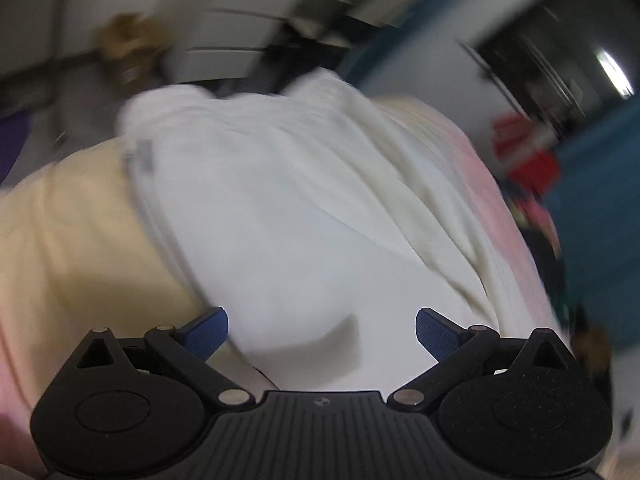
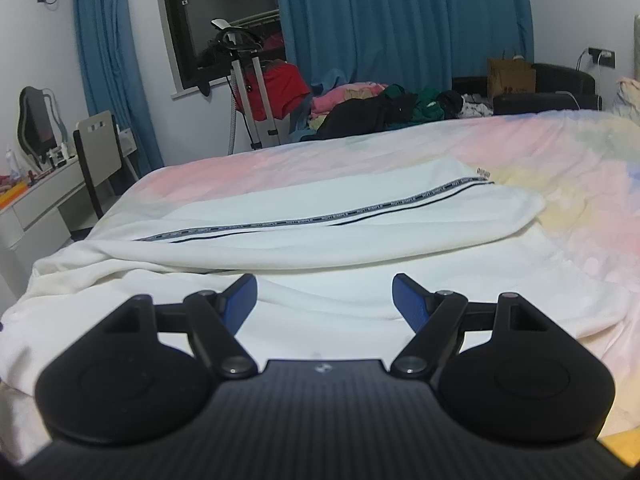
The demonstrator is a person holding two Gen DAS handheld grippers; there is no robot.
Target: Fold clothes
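A white garment (image 2: 320, 216) with a dark printed stripe along one edge lies spread and partly folded over on the pastel bedsheet (image 2: 540, 160). My right gripper (image 2: 324, 300) is open and empty, just above the garment's near folds. In the blurred left wrist view the same white garment (image 1: 288, 208) fills the middle, rumpled. My left gripper (image 1: 322, 334) is open, its blue pads (image 1: 208, 336) on either side of a white fold without closing on it.
A pile of coloured clothes (image 2: 372, 110) lies at the far edge of the bed. A garment steamer stand (image 2: 252, 92), a chair (image 2: 98, 148) and a desk (image 2: 36, 200) stand to the left. Blue curtains (image 2: 400, 20) hang behind. A black couch (image 2: 548, 88) with a paper bag stands at the back right.
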